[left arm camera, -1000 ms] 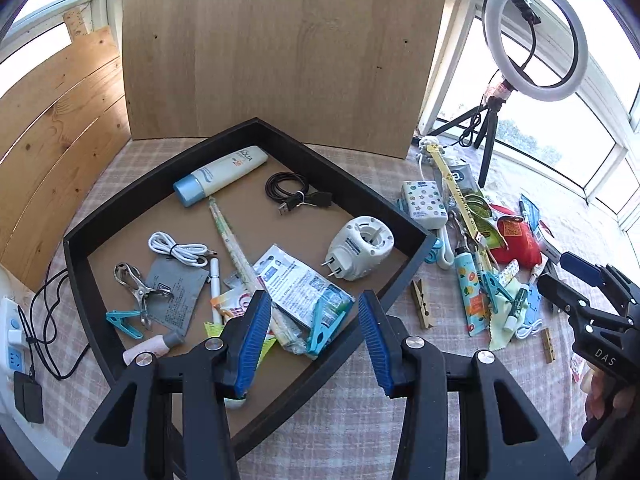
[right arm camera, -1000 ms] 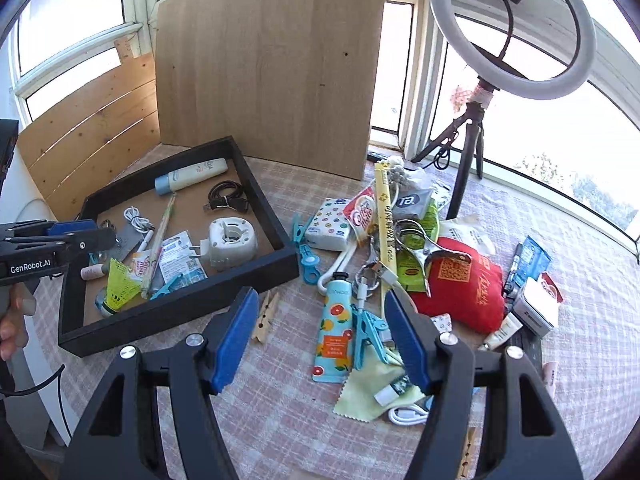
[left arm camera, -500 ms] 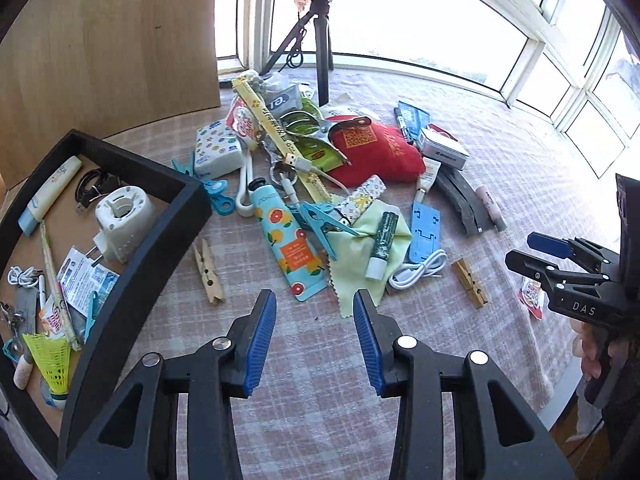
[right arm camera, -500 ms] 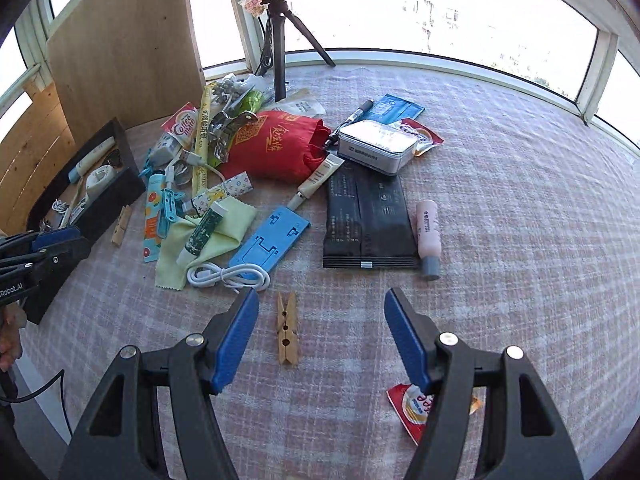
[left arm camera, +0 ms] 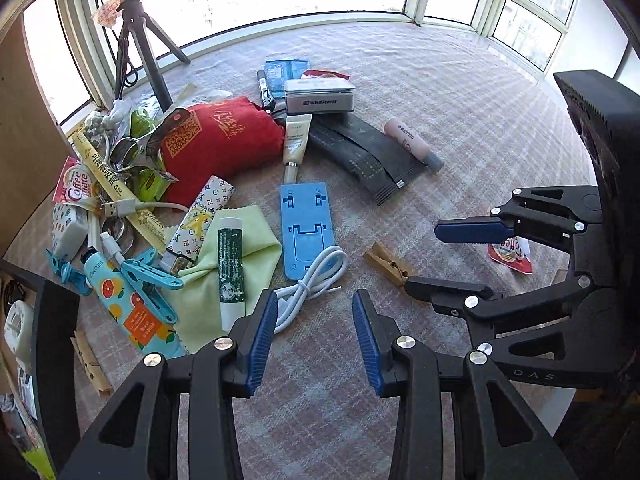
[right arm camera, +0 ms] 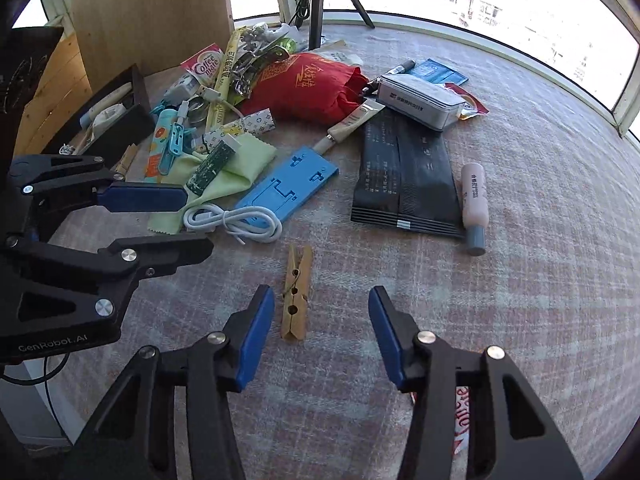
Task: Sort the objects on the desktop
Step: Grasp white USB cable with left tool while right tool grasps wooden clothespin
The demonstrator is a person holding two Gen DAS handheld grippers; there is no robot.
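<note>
While most of the clutter lies unsorted on the checked-cloth table [right arm camera: 520, 280], I log only a few items inside the black rectangular tray [right arm camera: 120, 128] at the far left: a white round plug adapter [left arm camera: 18, 326] and a pale tube, so the task reads as early. Outstanding: red fabric pouch [left arm camera: 224, 140], blue plastic phone stand [right arm camera: 288, 184], coiled white cable [right arm camera: 232, 220], green cloth, black sachets [right arm camera: 404, 184], pink tube [right arm camera: 474, 200], silver tin [right arm camera: 416, 96]. Nearest entry: wooden clothespin [right arm camera: 297, 294], flat on the table, just ahead of my right tongs [right arm camera: 320, 336], closer to their left finger. Right tongs spread wide, grasping nothing, low and pitched downward. Left tongs [left arm camera: 314, 336] likewise released and empty, poised near the cable.
</note>
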